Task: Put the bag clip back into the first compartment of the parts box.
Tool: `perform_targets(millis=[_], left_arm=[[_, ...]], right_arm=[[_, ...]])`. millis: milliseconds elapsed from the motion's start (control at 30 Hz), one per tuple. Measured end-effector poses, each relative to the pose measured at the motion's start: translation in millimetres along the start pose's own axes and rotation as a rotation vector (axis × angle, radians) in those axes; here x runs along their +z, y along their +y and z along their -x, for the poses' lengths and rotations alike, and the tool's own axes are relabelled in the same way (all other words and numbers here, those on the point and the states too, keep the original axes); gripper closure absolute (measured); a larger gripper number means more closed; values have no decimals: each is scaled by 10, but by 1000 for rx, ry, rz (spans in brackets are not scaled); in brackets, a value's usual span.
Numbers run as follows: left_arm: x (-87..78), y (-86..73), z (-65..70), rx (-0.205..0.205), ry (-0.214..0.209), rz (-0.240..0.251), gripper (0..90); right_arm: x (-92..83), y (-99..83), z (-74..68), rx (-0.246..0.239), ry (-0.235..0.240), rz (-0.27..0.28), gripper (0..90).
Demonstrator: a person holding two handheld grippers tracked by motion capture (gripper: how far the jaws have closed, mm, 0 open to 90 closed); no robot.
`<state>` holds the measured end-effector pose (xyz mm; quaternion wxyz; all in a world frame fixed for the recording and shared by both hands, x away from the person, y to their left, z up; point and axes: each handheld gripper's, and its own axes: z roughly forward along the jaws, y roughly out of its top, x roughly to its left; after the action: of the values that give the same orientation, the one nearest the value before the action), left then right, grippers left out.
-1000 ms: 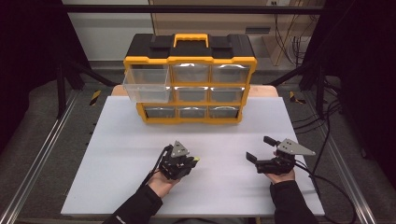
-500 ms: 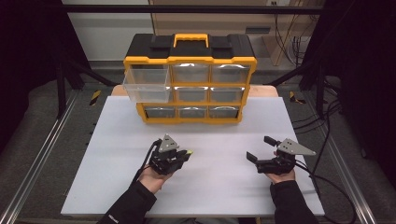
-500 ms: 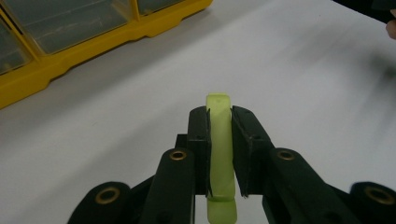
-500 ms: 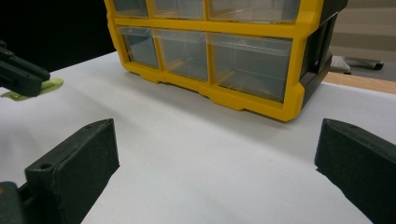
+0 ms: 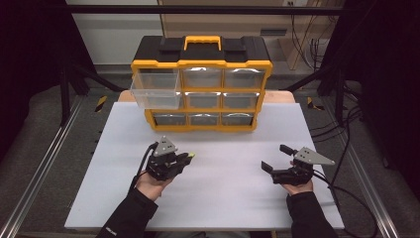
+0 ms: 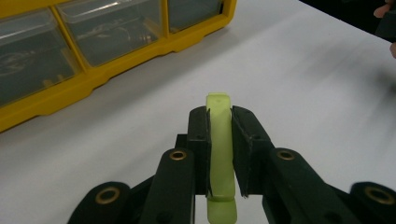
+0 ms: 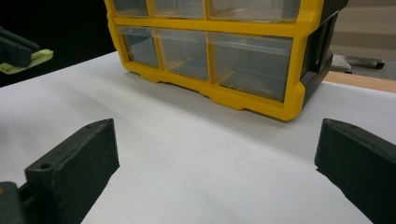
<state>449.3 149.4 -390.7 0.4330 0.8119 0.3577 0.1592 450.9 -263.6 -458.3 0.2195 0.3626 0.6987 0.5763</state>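
A yellow and black drawer cabinet (image 5: 201,82) stands at the back of the white board, its top-left clear drawer (image 5: 155,89) pulled out. My left gripper (image 5: 187,157) is shut on a flat pale-green strip (image 6: 220,154), held on edge between its jaws above the board, in front of the cabinet (image 6: 93,51). My right gripper (image 5: 275,158) hovers open over the right of the board with nothing between its jaws. In the right gripper view the green strip (image 7: 25,60) shows far left beside the cabinet (image 7: 219,51).
The white board (image 5: 228,198) covers the table between the grippers and the cabinet. Metal rails run along both sides, and cables (image 5: 346,183) trail off at the right. A wooden table edge (image 7: 359,80) shows behind the cabinet.
My left gripper, holding the green strip, has moved left and slightly towards the cabinet. The right gripper has stayed in place.
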Motion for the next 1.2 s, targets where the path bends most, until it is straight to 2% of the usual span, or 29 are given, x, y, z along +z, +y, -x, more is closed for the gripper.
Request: perform_targets(millis=[367, 900, 1200], left_arm=[[-253, 72, -166, -23, 25, 53, 775], [-480, 132, -310, -38, 47, 93, 775], [-641, 179, -424, -61, 66, 134, 775]], right_arm=[[5, -1, 9, -4, 2, -1, 2], [4, -4, 11, -1, 0, -1, 2], [2, -3, 7, 0, -3, -2, 2]])
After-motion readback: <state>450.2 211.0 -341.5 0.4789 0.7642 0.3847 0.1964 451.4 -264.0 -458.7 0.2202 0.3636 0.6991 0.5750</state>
